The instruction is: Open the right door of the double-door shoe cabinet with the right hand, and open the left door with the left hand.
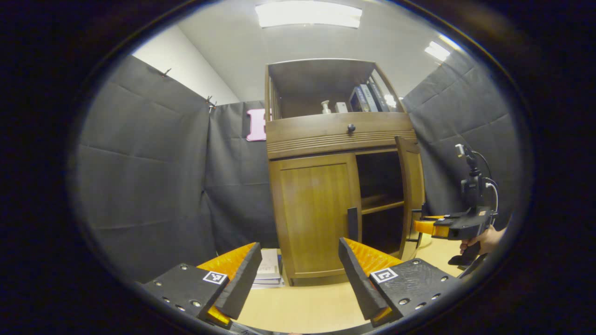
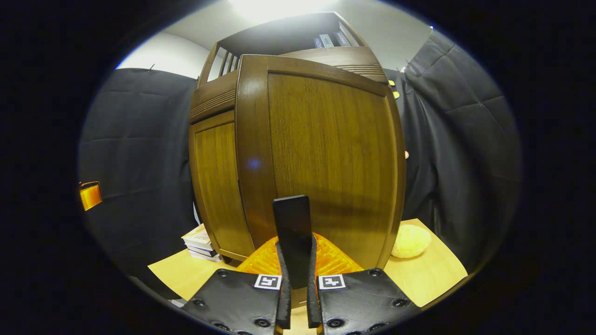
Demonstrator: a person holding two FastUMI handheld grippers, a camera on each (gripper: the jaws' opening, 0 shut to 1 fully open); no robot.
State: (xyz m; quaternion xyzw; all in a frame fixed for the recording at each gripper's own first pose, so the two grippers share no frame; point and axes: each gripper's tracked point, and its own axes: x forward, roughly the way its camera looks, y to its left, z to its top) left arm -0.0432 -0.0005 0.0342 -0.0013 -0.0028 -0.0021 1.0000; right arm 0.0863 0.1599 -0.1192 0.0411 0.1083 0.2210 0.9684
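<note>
Right gripper is seen pinched tight on the dark handle of the right door, with both fingers pressed against the handle's sides, pretty much no gap left. That door is swung out from the shoe cabinet, and in the right gripper view its wooden panel is right up against the camera. In the left gripper view the same door is seen edge-on, standing open, with the right gripper at its edge and a hand wrapped around the grip behind it. A dark interior with a shelf is exposed behind the open door.

Left gripper is held spread wide, nothing between the fingers, nothing touched. The left door is shut, straight ahead of it and a bit apart, with its dark handle at the door's right edge, seen just above the right-hand finger.

Further out: a stack of books is lying on the light wooden floor beside the cabinet's left corner, and a yellowish round thing can be spotted on the floor by the right side.
</note>
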